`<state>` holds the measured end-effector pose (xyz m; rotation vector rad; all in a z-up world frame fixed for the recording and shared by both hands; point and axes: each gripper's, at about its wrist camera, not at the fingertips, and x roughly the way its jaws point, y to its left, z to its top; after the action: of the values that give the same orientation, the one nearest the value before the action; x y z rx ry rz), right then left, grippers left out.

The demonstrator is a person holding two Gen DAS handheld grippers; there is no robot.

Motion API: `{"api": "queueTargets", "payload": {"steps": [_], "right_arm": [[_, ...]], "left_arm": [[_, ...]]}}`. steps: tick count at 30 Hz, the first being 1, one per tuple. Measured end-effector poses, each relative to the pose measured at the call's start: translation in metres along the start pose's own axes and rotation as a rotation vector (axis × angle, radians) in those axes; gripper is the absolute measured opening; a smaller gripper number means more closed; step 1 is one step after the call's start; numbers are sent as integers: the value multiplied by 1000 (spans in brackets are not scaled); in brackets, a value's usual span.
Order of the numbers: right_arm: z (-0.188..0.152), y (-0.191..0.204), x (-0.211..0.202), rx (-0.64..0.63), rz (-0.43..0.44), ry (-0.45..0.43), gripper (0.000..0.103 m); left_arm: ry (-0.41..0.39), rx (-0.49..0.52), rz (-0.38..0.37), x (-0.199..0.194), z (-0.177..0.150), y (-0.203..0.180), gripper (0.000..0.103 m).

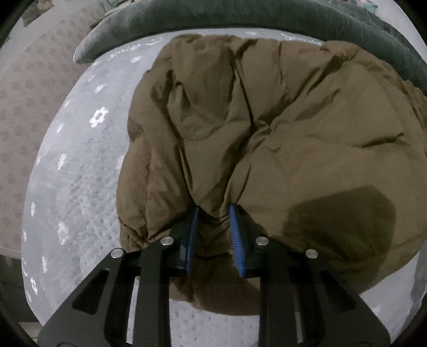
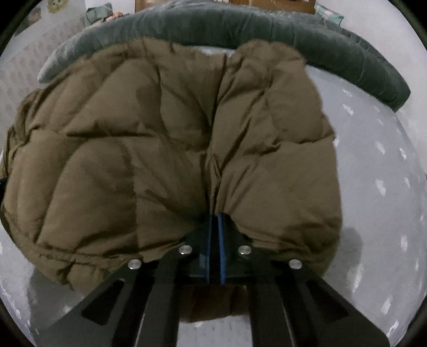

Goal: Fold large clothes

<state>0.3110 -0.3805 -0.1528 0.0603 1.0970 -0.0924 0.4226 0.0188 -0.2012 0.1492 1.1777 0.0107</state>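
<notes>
A large brown puffer jacket (image 1: 267, 133) lies spread on a pale grey patterned bed sheet (image 1: 80, 173). My left gripper (image 1: 213, 211) has its blue pads pinching a thick fold of the jacket's near hem, with fabric bunched between them. In the right wrist view the same jacket (image 2: 160, 146) fills the frame. My right gripper (image 2: 214, 217) is shut tight on the near hem, which puckers around the blue pads. The hem is lifted a little, with shadow beneath it.
A dark grey-green blanket (image 1: 240, 18) lies rolled along the far side of the bed, also in the right wrist view (image 2: 240, 24). A beige patterned surface (image 1: 32, 93) borders the bed on the left. Bare sheet (image 2: 379, 173) lies right of the jacket.
</notes>
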Motion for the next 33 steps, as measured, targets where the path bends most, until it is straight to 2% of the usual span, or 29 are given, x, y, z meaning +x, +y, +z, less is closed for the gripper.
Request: {"api": "queueTargets", "payload": {"steps": [9, 15, 18, 19, 20, 21, 23, 25, 27, 30, 33], "right_arm": [[2, 5, 17, -17, -2, 25, 1], [8, 1, 10, -8, 6, 19, 2], [6, -7, -8, 44, 51, -15, 7], [5, -11, -15, 64, 69, -30, 8], [4, -13, -22, 76, 77, -47, 21], [4, -14, -29, 77, 72, -60, 41], [3, -15, -42, 62, 62, -96, 48], [1, -16, -51, 50, 45, -111, 54], [-1, -16, -59, 51, 29, -132, 68], [-7, -21, -68, 59, 14, -152, 79], [-6, -21, -73, 63, -1, -160, 83]], "left_arm": [[13, 9, -11, 8, 0, 12, 22], [7, 7, 5, 6, -1, 16, 22], [-3, -23, -5, -5, -4, 15, 28], [-5, -30, -9, -7, -1, 23, 38], [-14, -39, -9, -11, 2, 30, 50], [-22, -42, -7, -14, 2, 30, 57], [-54, -43, 1, -27, 1, 29, 79], [-78, -44, -1, -37, 1, 28, 84], [-91, -49, -11, -45, 1, 26, 87], [-116, -52, -15, -58, 1, 25, 95], [-140, -50, -28, -67, -2, 20, 98]]}}
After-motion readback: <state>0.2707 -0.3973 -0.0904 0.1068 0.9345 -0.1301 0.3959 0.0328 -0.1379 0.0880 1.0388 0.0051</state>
